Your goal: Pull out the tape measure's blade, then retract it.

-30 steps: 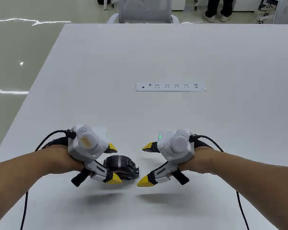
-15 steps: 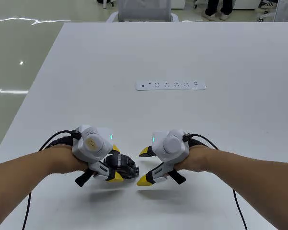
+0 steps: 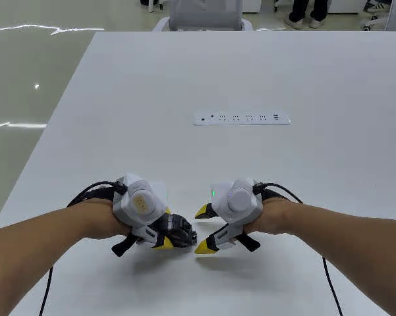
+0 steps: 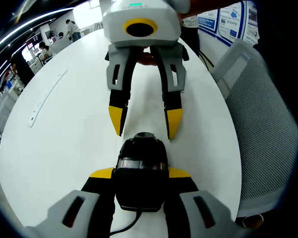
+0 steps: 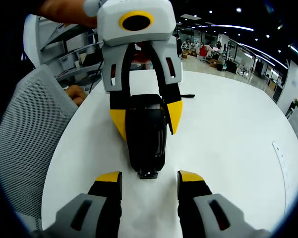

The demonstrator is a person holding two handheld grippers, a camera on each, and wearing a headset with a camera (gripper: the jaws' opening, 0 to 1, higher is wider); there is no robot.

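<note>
Around tape (image 5: 146,131), left gripper (image 4: 141,173) clamped; at its hook (image 5: 148,174), right gripper (image 5: 149,176) open, empty. Could close short, missing hook.

Big open-plan office here: long white table (image 3: 283,72) with a flush power strip (image 3: 242,119), grey mesh chair (image 4: 268,124), glossy floor (image 3: 26,72), ceiling strip lights (image 5: 238,27), wall posters (image 4: 233,17).

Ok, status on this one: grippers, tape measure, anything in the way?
Left gripper shut on tape measure. Right gripper open, jaws facing blade tip. Blade not yet out. Power strip far off.
</note>
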